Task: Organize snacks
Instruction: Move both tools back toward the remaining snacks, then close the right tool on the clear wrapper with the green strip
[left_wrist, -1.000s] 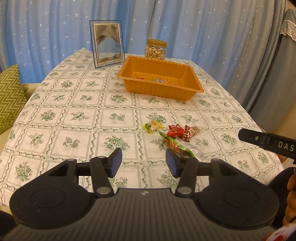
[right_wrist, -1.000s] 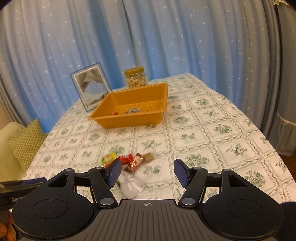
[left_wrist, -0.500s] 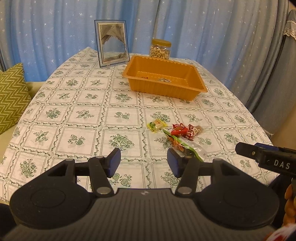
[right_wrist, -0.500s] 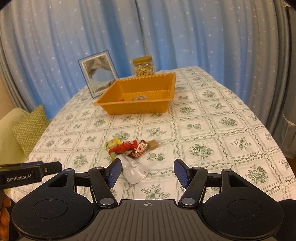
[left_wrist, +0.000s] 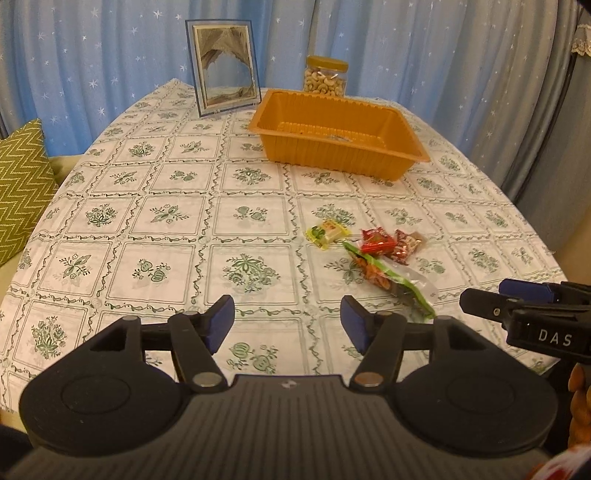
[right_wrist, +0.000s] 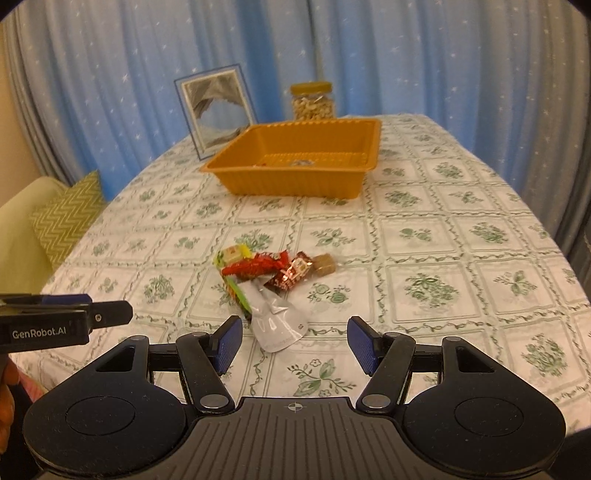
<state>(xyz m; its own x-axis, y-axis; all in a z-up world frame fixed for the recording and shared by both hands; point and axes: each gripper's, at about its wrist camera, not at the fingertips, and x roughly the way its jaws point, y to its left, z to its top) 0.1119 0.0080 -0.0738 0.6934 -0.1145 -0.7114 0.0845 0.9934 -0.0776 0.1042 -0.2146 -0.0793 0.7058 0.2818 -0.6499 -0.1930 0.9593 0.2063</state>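
Observation:
A small pile of wrapped snacks lies mid-table: a yellow-green candy (left_wrist: 328, 232), a red packet (left_wrist: 376, 240), a brown-red packet (left_wrist: 406, 243) and a long green-edged clear packet (left_wrist: 391, 280). They also show in the right wrist view (right_wrist: 266, 269), the clear packet (right_wrist: 275, 321) nearest. An orange tray (left_wrist: 343, 153) (right_wrist: 295, 181) sits farther back holding a few small items. My left gripper (left_wrist: 287, 323) is open and empty, short and left of the pile. My right gripper (right_wrist: 294, 343) is open and empty, just before the clear packet.
A jar of cashews (left_wrist: 325, 77) and a picture frame (left_wrist: 225, 66) stand behind the tray. A green zigzag cushion (left_wrist: 22, 184) lies off the table's left edge. Blue curtains hang behind. Each gripper shows at the edge of the other's view.
Both grippers have tilted and drawn back slightly, so the snacks and tray sit a little farther up in view. Both jaws stayed open. Nothing on the table moved.

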